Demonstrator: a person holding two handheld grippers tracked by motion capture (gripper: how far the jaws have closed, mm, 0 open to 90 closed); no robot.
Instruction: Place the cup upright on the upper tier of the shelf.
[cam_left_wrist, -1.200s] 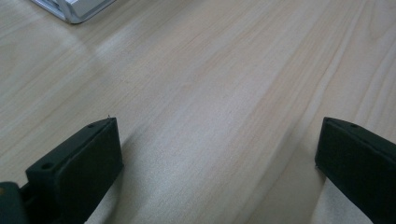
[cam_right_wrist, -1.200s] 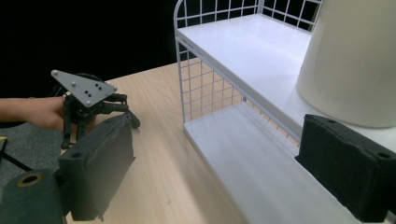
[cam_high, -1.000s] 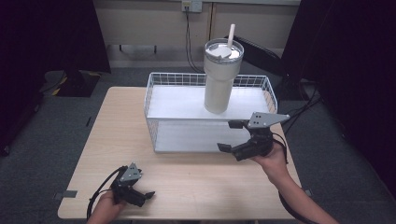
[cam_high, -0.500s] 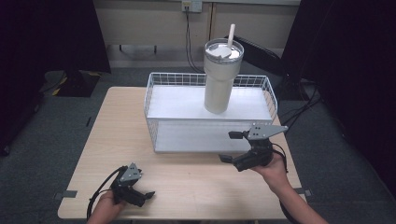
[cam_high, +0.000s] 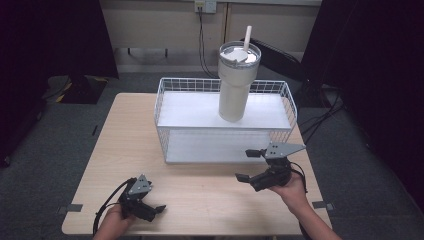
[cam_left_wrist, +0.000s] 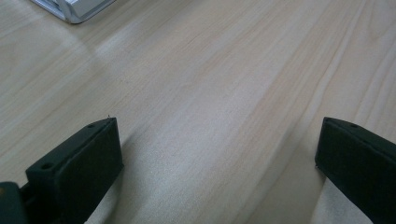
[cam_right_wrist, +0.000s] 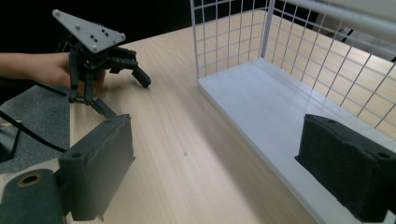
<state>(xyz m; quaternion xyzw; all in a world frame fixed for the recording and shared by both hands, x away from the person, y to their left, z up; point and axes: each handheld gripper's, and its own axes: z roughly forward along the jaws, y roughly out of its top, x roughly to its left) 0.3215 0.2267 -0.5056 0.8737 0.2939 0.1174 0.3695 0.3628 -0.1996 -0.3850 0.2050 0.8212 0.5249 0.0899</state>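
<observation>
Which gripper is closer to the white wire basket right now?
Right. The right gripper sits just off the white wire basket at its near right corner; the left gripper rests farther back by the table's near edge.

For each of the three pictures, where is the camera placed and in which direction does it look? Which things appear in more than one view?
High view: above the person's side, looking forward and down on the table, wire basket and tumbler; both hands hold a claw, left claw, right claw.
Left gripper view: on the left claw, looking low along the bare tabletop; its two black jaws stand apart.
Right gripper view: on the right claw, facing the basket's near edge and the left claw with its hand.
Shared: the basket and table appear in all three views.
</observation>
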